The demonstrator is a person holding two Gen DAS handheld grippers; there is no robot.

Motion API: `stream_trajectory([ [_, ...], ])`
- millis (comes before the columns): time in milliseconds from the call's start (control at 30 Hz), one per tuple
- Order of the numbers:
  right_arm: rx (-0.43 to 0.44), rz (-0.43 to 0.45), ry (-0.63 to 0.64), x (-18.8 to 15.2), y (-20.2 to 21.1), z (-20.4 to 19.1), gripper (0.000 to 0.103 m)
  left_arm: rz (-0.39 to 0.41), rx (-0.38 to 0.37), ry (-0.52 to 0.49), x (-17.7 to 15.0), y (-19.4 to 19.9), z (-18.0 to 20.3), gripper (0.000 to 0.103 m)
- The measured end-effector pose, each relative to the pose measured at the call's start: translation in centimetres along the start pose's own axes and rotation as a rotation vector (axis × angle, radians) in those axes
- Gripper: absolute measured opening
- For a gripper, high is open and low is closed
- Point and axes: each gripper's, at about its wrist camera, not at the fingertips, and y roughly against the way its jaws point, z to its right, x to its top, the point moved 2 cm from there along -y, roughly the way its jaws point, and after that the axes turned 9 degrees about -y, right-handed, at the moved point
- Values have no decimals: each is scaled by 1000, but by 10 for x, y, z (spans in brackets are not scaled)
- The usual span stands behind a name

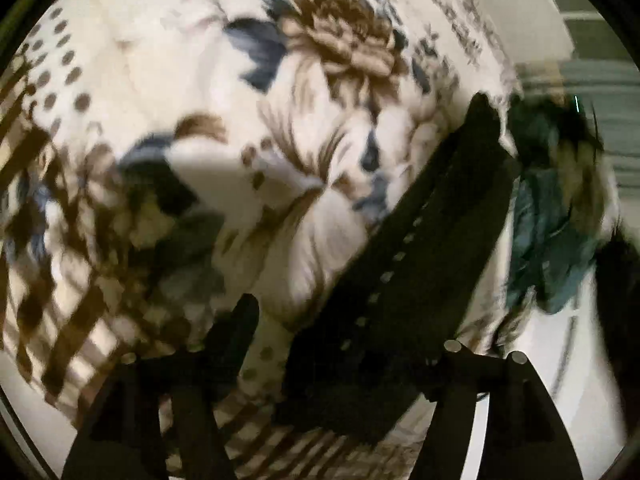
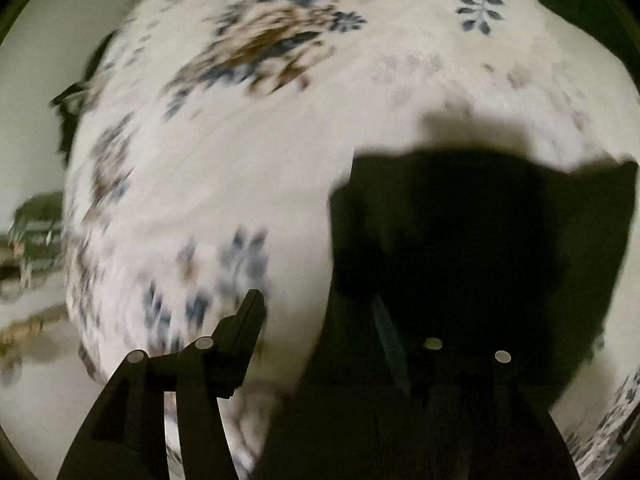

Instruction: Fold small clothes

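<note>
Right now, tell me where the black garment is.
In the left wrist view the black garment drapes diagonally right of centre over the floral bedspread, beside a teal garment.

No text, label, brand, number or sign can be read in either view. The white floral-printed fabric sheet (image 1: 320,160) carries only blurred brown and blue flower, dot and check patterns. Along its upper right edge in the left wrist view runs a band of grey-brown marks that could be lettering or ornament, too smeared to tell. The long black fabric garment with a row of small pale dots (image 1: 420,248) shows no tag or print that can be made out. In the right wrist view the dark black cloth (image 2: 480,240) is plain and in shadow.
</note>
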Motion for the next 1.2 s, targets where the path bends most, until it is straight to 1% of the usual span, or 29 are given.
stream_trajectory([
  [33, 13, 2, 2, -29, 7, 8, 59, -11, -12, -6, 4, -3, 3, 65],
  [67, 14, -2, -5, -50, 11, 16, 59, -28, -31, -34, 9, -9, 11, 65],
  [100, 10, -8, -32, -83, 14, 31, 59, -48, -41, -82, 14, -18, 23, 65],
  [167, -1, -25, -101, -137, 13, 59, 59, -90, -22, -183, 19, -34, 41, 65],
  [200, -8, -36, -137, -162, 11, 73, 59, -131, 0, -250, 19, -48, 55, 65],
  [233, -11, -45, -174, -184, 7, 85, 59, -158, 15, -294, 19, -57, 62, 65],
  [267, -13, -59, -233, -213, 2, 105, 59, -177, 54, -346, 16, -65, 69, 65],
  [333, -26, -71, -306, -253, -7, 133, 59, -195, 207, -447, 20, -78, 73, 64],
  [367, -56, -68, -340, -275, -12, 150, 59, -193, 277, -445, 26, -78, 64, 62],
  [400, -77, -69, -366, -290, -15, 162, 59, -181, 281, -405, 33, -73, 54, 62],
  [433, -83, -71, -404, -308, -17, 175, 59, -162, 236, -333, 41, -64, 42, 62],
  [467, -74, -70, -424, -319, -18, 181, 59, -145, 206, -287, 45, -56, 35, 62],
  [500, -59, -71, -449, -334, -20, 188, 59, -126, 199, -264, 49, -46, 32, 62],
  [567, -23, -80, -472, -359, -24, 196, 59, -125, 157, -273, 47, -38, 36, 62],
  [600, 1, -85, -485, -374, -27, 198, 59, -136, 132, -284, 44, -38, 40, 64],
  [700, 98, -119, -501, -407, -41, 196, 59, -195, 82, -302, 32, -52, 56, 65],
  [733, 126, -130, -503, -419, -48, 194, 59, -219, 90, -310, 30, -61, 59, 65],
  [767, 153, -139, -500, -428, -55, 189, 59, -256, 144, -334, 25, -72, 61, 65],
  [800, 181, -149, -495, -435, -61, 186, 59, -281, 223, -368, 22, -81, 58, 65],
  [833, 194, -167, -489, -445, -69, 182, 59, -295, 284, -378, 22, -86, 55, 64],
  [867, 175, -196, -482, -455, -77, 177, 59, -296, 297, -365, 20, -84, 51, 64],
  [900, 161, -214, -473, -461, -83, 172, 59, -281, 293, -340, 22, -78, 52, 65],
  [933, 160, -216, -463, -464, -83, 170, 59, -249, 275, -331, 27, -68, 58, 65],
  [1000, 203, -171, -446, -460, -72, 170, 59, -174, 223, -351, 49, -50, 79, 65],
  [1033, 224, -144, -445, -455, -65, 172, 59, -151, 199, -360, 61, -46, 89, 65],
  [1067, 245, -94, -449, -440, -56, 176, 59, -132, 165, -377, 80, -46, 102, 65],
  [1100, 245, -62, -455, -431, -50, 180, 59, -122, 148, -390, 95, -49, 112, 65],
  [1200, 244, 36, -506, -385, -33, 199, 59, -68, 78, -432, 165, -81, 158, 65],
])
